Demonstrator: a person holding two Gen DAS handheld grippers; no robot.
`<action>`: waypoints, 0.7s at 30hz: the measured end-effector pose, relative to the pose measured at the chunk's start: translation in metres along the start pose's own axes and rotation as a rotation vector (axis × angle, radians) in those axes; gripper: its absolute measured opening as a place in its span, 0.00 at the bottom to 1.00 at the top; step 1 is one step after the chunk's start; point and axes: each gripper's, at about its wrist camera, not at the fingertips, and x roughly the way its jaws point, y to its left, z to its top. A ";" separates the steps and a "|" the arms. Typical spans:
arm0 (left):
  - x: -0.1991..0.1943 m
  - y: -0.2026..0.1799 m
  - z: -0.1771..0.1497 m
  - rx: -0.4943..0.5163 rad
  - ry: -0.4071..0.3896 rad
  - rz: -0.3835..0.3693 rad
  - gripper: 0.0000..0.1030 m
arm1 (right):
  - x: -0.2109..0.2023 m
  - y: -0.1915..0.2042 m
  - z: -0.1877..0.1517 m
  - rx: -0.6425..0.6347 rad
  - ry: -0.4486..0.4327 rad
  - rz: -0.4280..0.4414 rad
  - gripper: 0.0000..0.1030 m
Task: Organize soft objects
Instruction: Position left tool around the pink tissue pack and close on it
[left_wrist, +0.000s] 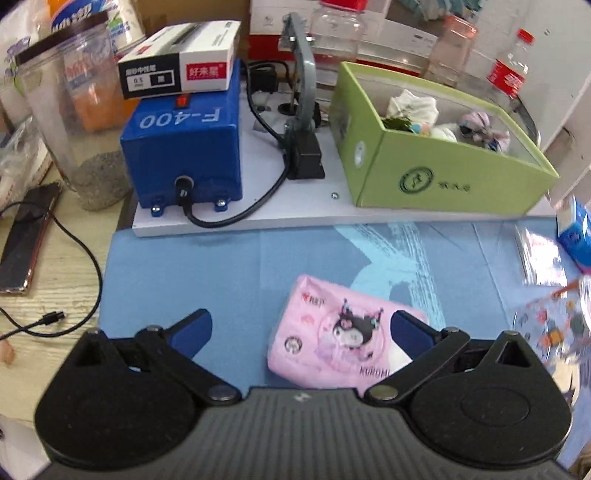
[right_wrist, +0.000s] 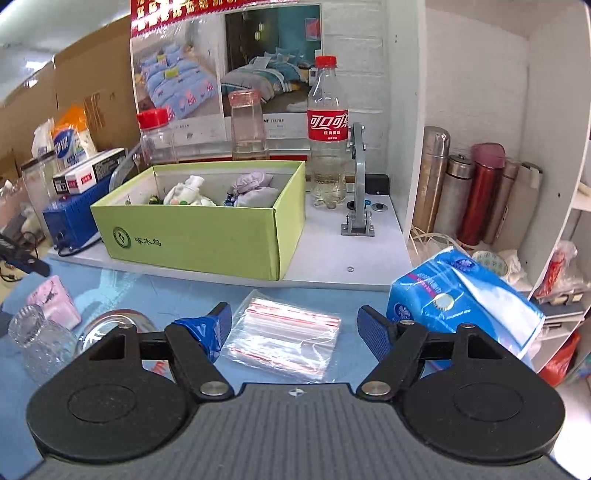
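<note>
In front of the green box (left_wrist: 436, 173), on the blue mat (left_wrist: 192, 266), a pink tissue pack (left_wrist: 343, 332) lies flat between the wide-apart fingers of the left gripper (left_wrist: 301, 328), whose right blue pad overlaps the pack's corner; whether it touches cannot be told. The pack is not yet gripped. Inside the green box already sit several soft bundles: a white rolled cloth (left_wrist: 413, 105) toward its left half and a lavender cloth bundle (right_wrist: 253, 188) toward its right half. By that showing, the sorting looks partly done. To the right of the green box, off its near corner, a blue tissue pack (right_wrist: 454, 302) leans just beside the right finger of the right gripper (right_wrist: 295, 328), whose fingers also stand apart and hold nothing. Directly below that gripper, nearer than the green box, lies a stack of clear zip bags (right_wrist: 284, 336). Judging from the frames, both tissue packs remain to be moved, the pink one likely first.
</note>
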 end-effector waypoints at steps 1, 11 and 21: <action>-0.004 -0.002 -0.006 0.023 0.002 0.019 0.99 | -0.001 -0.001 -0.002 0.001 -0.002 0.009 0.59; 0.023 0.018 -0.034 0.202 0.140 0.107 0.99 | -0.003 -0.003 -0.028 0.072 0.016 0.033 0.59; 0.061 0.036 0.007 0.005 0.041 0.178 0.99 | -0.001 -0.001 -0.020 0.054 0.009 0.030 0.59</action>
